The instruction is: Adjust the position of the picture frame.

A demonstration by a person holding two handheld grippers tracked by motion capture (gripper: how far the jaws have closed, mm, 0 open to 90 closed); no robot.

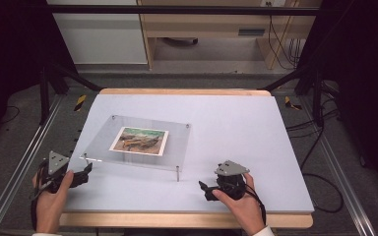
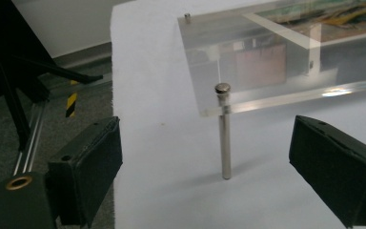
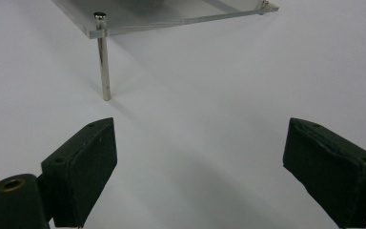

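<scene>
A clear acrylic plate [image 1: 172,147] stands raised on thin metal legs over the white table [image 1: 236,128], with a printed picture [image 1: 139,140] lying under or in it. My left gripper [image 1: 87,170] rests at the table's front left, open, aimed at the plate's near-left leg [image 2: 224,136], which stands between and beyond its jaws. My right gripper [image 1: 203,189] sits at the front right, open, with nothing between its fingers. The near-right leg [image 3: 104,59] stands ahead of it, to the left, under the plate's corner [image 3: 98,26].
The white table surface [image 3: 209,95] spreads wide to the right of the plate. A metal rail [image 1: 19,167] runs along the table's left side, and black frame struts [image 2: 43,71] and cables [image 1: 315,147] lie beyond the edges.
</scene>
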